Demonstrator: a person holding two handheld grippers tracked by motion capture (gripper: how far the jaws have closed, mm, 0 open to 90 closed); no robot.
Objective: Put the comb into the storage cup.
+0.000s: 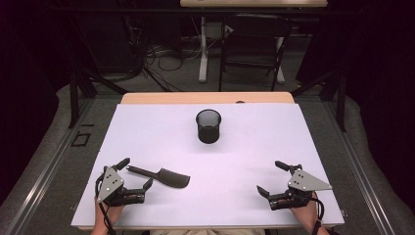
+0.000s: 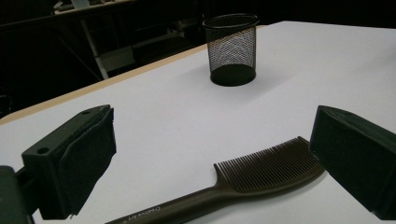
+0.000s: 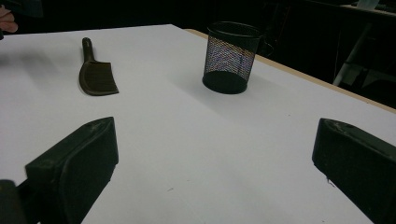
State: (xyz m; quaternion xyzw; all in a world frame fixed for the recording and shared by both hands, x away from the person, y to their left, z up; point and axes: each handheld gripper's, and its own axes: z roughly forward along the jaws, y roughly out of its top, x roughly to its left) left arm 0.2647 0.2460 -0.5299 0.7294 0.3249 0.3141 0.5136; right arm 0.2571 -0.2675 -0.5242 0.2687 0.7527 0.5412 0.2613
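Because our left gripper [image 1: 136,176] sits at the near left edge of the table [image 1: 244,161] with its jaws spread wide and nothing between them, the comb [image 1: 161,176] just to its right is what we reach for. In the high view the comb lies flat between the two open jaws' reach, its handle pointing up-left toward the far jaw and its toothed blade running right, so its long axis crosses in front of the gripper rather than pointing into it. We judge that the jaws would have to come down across the handle, not along it. The left gripper view shows what the high view blurs: the comb [image 2: 261,175] lies low between the jaws, teeth facing the far side, its toothed end near or perhaps touching one jaw, with printed lettering on the handle. Further along, the mesh cup [image 1: 208,126] stands upright in the middle, well apart from both hands. Our right gripper [image 1: 274,178] rests at the near right, equally open and empty, far from the comb; its view shows the comb [image 3: 95,72] across the table with the cup [image 3: 230,56] beside.
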